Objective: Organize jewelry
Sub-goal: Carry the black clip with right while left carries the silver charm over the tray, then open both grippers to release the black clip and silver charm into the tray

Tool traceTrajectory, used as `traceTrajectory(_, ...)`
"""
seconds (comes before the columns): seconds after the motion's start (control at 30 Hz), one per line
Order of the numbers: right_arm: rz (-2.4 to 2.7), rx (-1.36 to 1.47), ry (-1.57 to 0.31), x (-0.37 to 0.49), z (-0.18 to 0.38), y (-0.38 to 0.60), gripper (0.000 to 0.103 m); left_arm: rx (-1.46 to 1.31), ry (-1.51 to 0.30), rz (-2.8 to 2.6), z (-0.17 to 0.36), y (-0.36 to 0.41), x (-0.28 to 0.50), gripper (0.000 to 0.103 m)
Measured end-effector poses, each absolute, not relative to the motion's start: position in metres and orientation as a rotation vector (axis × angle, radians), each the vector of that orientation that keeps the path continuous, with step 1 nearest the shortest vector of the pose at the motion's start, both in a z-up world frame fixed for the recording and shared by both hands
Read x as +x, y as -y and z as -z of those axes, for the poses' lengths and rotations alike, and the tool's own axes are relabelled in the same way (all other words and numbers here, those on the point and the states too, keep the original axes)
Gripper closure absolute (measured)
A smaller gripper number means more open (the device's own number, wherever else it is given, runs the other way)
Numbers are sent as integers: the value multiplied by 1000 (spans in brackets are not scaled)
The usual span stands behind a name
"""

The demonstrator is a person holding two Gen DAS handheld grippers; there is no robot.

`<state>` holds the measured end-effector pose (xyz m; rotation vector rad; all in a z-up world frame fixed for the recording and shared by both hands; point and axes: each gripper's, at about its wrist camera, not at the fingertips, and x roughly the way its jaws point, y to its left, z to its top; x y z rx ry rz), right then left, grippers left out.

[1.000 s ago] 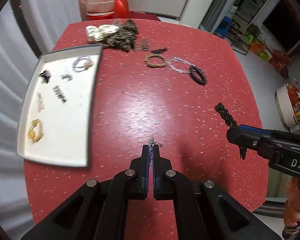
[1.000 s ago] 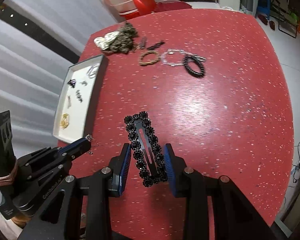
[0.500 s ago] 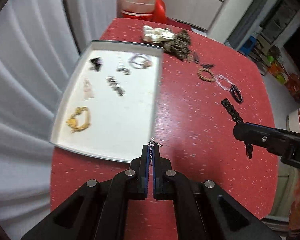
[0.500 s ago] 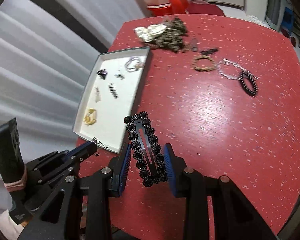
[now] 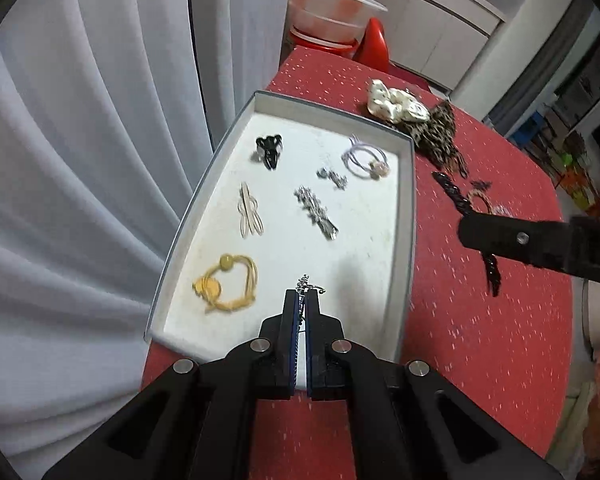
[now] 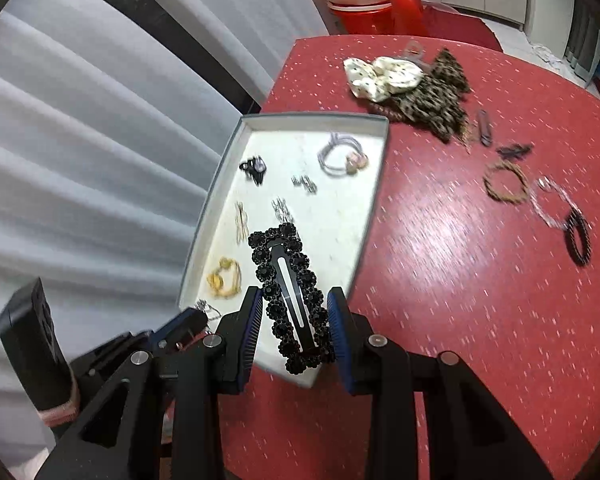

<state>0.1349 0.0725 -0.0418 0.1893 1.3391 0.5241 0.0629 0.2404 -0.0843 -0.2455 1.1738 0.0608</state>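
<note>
A white tray (image 5: 407, 216) (image 6: 374, 208) lies at the left edge of the red table (image 5: 500, 340). In it are a yellow cord bracelet (image 5: 226, 282), a silver clip (image 5: 316, 212), a black clip (image 5: 269, 151), a pale clip (image 5: 249, 216) and a lilac hair tie (image 5: 366, 157). My left gripper (image 5: 302, 300) is shut on a small silver earring (image 5: 305, 285) over the tray's near end. My right gripper (image 6: 294, 312) is shut on a black beaded hair clip (image 6: 290, 288) above the tray's near right corner. That clip (image 5: 458, 196) also shows in the left wrist view.
Loose on the table lie a cream scrunchie (image 6: 382, 74), a leopard scrunchie (image 6: 436, 100), a brown braided bracelet (image 6: 506, 182), a clear bead bracelet (image 6: 550, 202), a black bead bracelet (image 6: 578, 240) and small dark clips (image 6: 486, 128). A plastic tub (image 5: 332, 12) stands behind. Grey curtain hangs on the left.
Both grippers have moved left across the table, from above the red surface to over the tray's near end, each keeping its piece of jewelry.
</note>
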Motion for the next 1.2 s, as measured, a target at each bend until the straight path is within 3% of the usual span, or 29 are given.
traceTrajectory(0.67, -456, -4, -1387, 186, 140, -127, 67, -191, -1232, -107, 168, -238, 102, 100)
traceTrajectory(1.2, -463, 22, -1427, 188, 158, -130, 65, -86, -1229, -114, 171, -219, 105, 100)
